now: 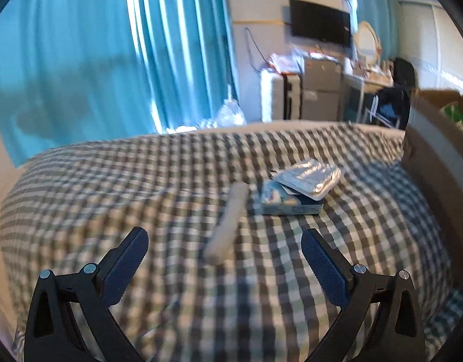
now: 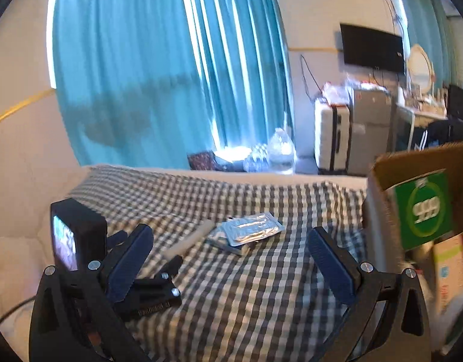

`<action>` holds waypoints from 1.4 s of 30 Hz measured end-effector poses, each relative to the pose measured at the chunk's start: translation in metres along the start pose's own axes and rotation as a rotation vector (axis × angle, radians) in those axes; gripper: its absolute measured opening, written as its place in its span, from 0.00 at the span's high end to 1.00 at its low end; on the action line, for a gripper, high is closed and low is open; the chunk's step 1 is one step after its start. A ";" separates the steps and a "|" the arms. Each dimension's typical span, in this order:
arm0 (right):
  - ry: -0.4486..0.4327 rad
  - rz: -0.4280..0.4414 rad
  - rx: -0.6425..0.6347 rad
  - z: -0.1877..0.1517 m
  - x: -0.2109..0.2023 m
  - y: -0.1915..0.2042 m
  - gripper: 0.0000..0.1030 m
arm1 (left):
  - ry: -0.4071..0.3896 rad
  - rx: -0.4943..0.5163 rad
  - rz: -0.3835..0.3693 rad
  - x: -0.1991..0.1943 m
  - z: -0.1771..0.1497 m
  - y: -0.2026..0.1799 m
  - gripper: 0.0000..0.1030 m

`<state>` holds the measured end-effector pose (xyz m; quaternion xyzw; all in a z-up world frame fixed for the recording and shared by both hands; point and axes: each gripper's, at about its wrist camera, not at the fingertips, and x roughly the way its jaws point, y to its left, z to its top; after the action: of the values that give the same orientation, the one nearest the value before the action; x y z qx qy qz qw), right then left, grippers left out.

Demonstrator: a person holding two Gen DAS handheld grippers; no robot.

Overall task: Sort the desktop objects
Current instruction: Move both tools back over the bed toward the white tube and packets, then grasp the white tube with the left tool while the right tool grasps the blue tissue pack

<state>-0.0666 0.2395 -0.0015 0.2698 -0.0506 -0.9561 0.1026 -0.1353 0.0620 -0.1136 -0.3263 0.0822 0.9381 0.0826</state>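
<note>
Left-wrist and right-wrist views over a bed (image 1: 141, 187) covered in a grey-and-white checked cloth. The left tongs (image 1: 224, 249) stand wide apart and empty above the cloth. Between and just beyond their fingers lies a pale cylindrical tube (image 1: 228, 223), blurred, angled toward the bed's far edge. Just beside the tube's far end rests a blue-and-white box (image 1: 287, 205), with a silver blister pack (image 1: 309, 178) lying on top of it. The right tongs (image 2: 231, 250) are likewise wide and hold nothing; the left gripper's body and its camera (image 2: 77, 235) appear at their left. At the bed's right edge stands an open cardboard box (image 2: 421, 160) containing a green carton (image 2: 424, 208).
</note>
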 end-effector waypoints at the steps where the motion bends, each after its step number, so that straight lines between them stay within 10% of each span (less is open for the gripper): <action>1: 0.006 -0.012 0.010 -0.001 0.012 -0.002 0.00 | 0.003 -0.001 -0.007 0.010 0.002 -0.001 0.00; 10: 0.138 -0.111 0.133 -0.014 0.154 -0.036 0.00 | 0.157 -0.183 -0.032 0.099 0.006 0.026 0.01; 15: 0.174 -0.117 0.182 -0.026 0.192 -0.046 0.03 | 0.155 -0.104 -0.059 0.100 0.005 0.011 0.51; 18: 0.188 -0.124 0.161 -0.027 0.195 -0.046 0.41 | 0.145 -0.088 -0.094 0.094 0.004 0.004 0.79; 24: 0.144 -0.094 0.098 -0.025 0.167 -0.045 0.86 | 0.116 -0.107 -0.127 0.071 -0.008 0.002 0.82; 27: 0.130 -0.051 0.051 -0.025 0.149 -0.040 0.93 | 0.106 -0.121 -0.144 0.055 -0.019 0.006 0.82; 32: 0.137 -0.014 0.002 -0.027 0.132 -0.026 0.84 | 0.081 -0.101 -0.122 0.035 -0.029 0.010 0.82; 34: 0.134 -0.044 -0.007 -0.029 0.130 -0.024 0.24 | 0.087 -0.138 -0.113 0.038 -0.026 0.018 0.82; 42: 0.174 -0.041 -0.042 -0.044 0.155 -0.010 0.20 | 0.135 -0.300 -0.130 0.074 -0.022 0.048 0.82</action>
<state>-0.1744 0.2131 -0.1191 0.3504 -0.0157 -0.9319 0.0925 -0.1893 0.0184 -0.1721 -0.4016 -0.0747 0.9085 0.0877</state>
